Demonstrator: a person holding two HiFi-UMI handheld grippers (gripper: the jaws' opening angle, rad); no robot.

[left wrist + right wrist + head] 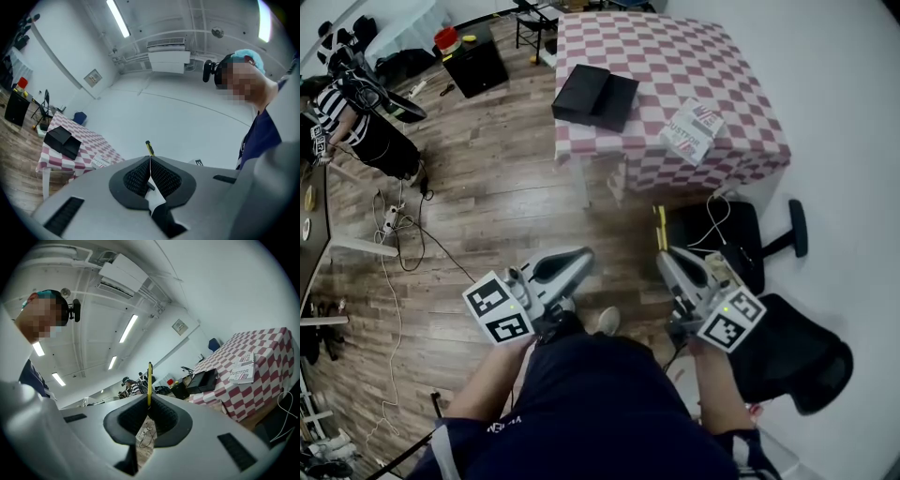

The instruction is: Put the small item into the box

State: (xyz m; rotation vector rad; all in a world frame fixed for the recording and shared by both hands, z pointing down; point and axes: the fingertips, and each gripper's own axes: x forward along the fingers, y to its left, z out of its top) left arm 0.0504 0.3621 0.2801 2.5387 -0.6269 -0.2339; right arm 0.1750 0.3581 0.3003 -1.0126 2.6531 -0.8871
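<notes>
My right gripper (149, 403) is clenched on the small item, a thin flat yellow strip (149, 380) that stands straight up out of the jaw tips, held low in front of me and well apart from the table. The left gripper (150, 161) has its jaws pressed together. A yellow tip shows just above them, and I cannot tell whether it is pinched there. Far ahead, a black rectangular box (593, 97) lies open on the pink-and-white chequered tablecloth (675, 56). Its inside is too dark to read. A white printed packet (694, 131) lies near it.
</notes>
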